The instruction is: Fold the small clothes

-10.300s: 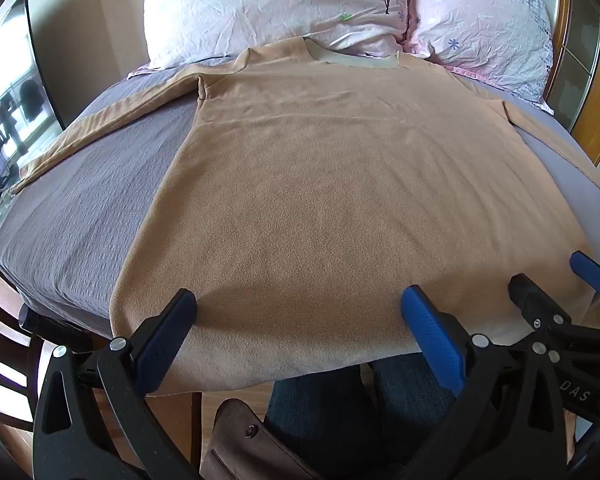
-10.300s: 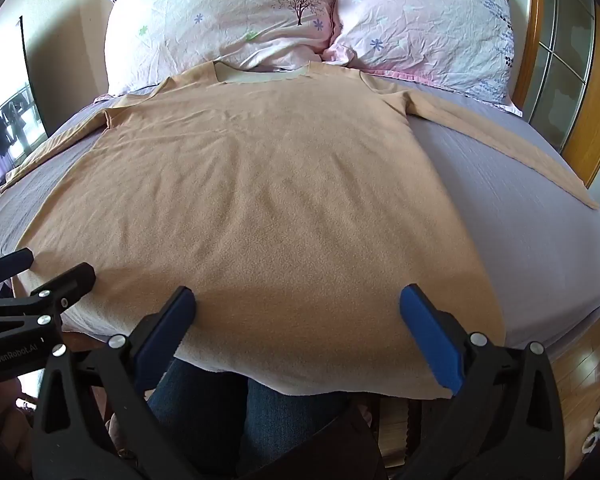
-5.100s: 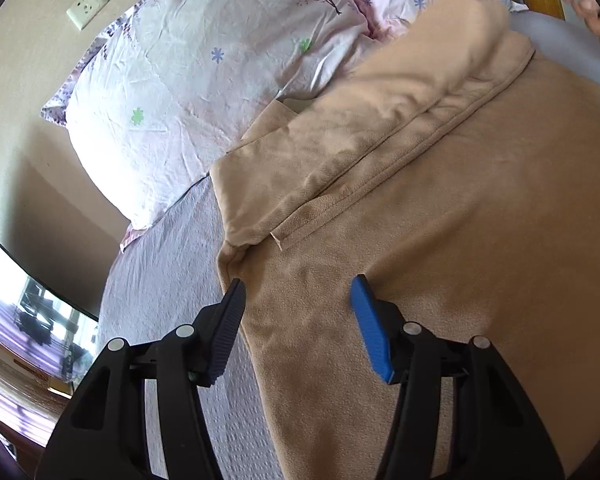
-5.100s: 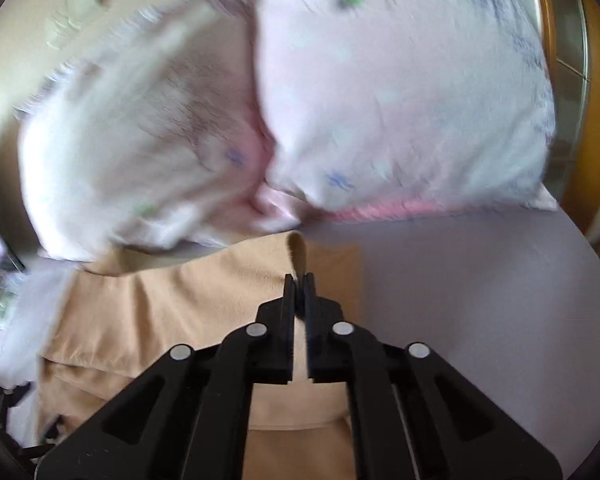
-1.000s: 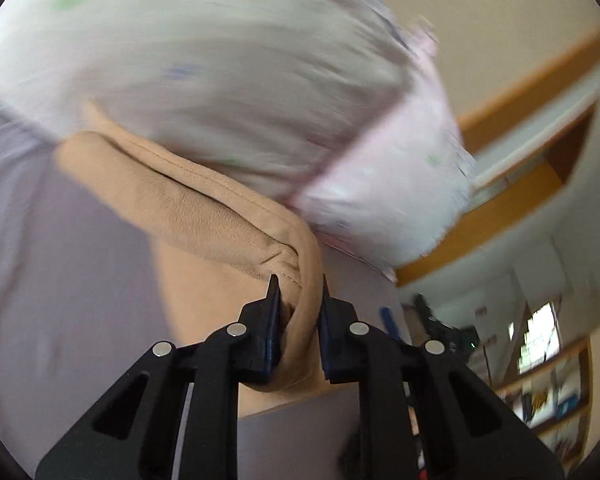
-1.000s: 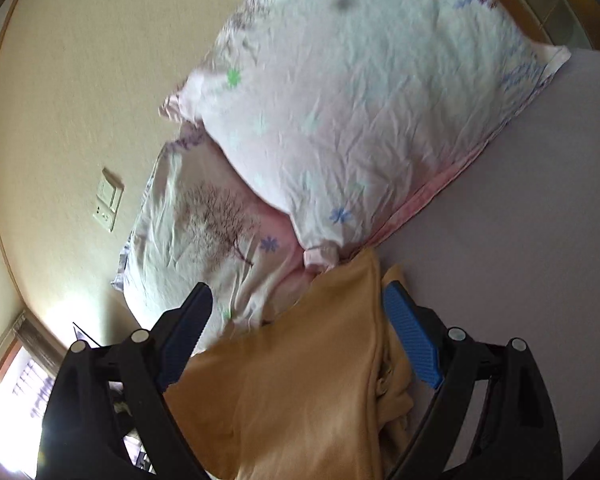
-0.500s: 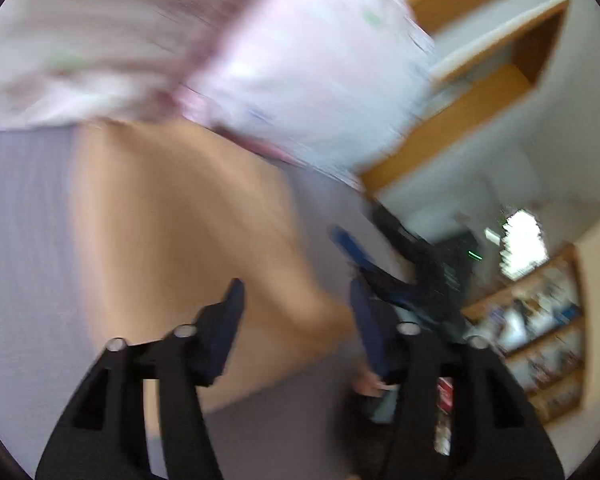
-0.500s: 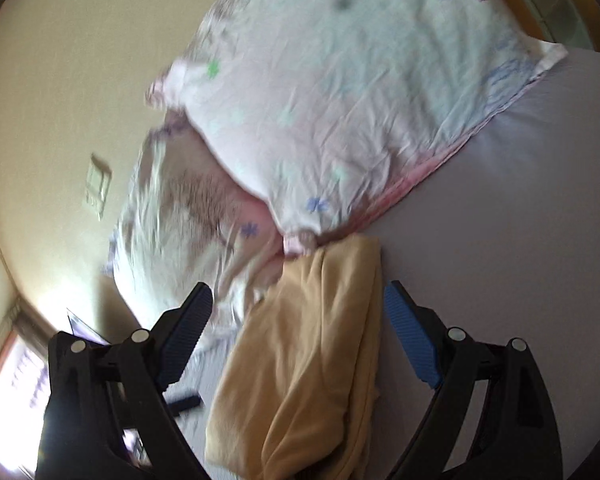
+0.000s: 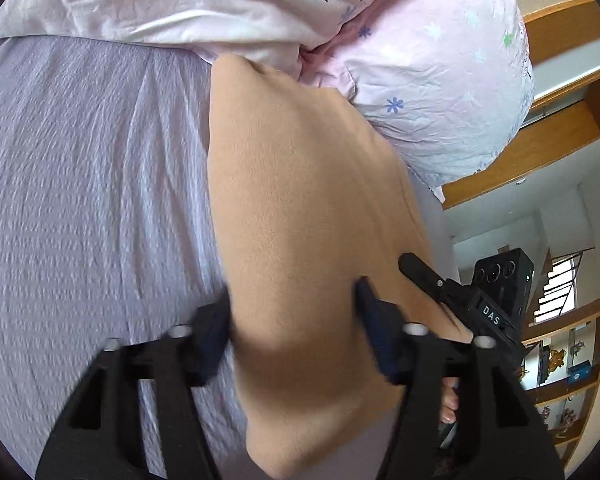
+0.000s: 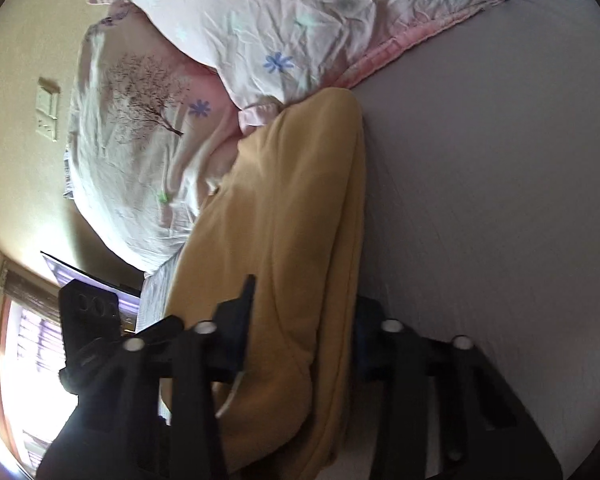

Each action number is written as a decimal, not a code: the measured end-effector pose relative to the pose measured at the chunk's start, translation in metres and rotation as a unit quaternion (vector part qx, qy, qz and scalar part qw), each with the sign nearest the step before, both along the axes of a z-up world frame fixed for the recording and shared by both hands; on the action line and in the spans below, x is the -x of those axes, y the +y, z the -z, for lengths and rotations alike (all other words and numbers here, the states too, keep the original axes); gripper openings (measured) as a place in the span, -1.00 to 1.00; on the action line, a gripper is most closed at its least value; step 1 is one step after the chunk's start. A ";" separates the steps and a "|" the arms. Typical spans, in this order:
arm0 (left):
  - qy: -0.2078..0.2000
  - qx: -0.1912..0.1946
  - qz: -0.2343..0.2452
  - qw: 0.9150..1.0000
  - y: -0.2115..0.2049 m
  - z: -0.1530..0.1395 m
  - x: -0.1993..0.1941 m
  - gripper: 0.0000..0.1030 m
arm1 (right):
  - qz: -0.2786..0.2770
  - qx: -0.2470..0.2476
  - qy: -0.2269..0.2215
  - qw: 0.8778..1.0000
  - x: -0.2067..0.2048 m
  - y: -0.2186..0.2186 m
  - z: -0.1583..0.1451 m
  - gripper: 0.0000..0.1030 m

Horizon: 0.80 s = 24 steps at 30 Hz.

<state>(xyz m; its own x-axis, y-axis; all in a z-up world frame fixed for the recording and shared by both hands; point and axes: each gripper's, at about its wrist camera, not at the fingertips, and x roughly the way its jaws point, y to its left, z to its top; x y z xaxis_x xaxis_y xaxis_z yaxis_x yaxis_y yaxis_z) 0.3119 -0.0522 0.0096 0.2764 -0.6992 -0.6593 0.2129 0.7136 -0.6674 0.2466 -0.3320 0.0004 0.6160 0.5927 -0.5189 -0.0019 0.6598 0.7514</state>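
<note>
The tan long-sleeved top lies folded into a long narrow strip on the grey bed sheet, its far end against the pillows. My left gripper is open, its fingers on either side of the strip's near end. My right gripper is open too and straddles the same strip from the other side. The right gripper also shows in the left wrist view, and the left one in the right wrist view.
Two pale floral pillows sit at the head of the bed, also seen in the right wrist view. A wooden headboard and shelves stand to the right. A wall switch and a window are on the left.
My left gripper has let go of the top's folded edge and opened. Both grippers have moved down over the strip's near end, which now lies flat and narrow.
</note>
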 end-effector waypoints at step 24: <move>-0.193 -0.088 0.045 0.976 0.074 -0.057 0.142 0.26 | -0.098 -0.027 -0.030 0.994 0.067 0.110 -0.042 0.55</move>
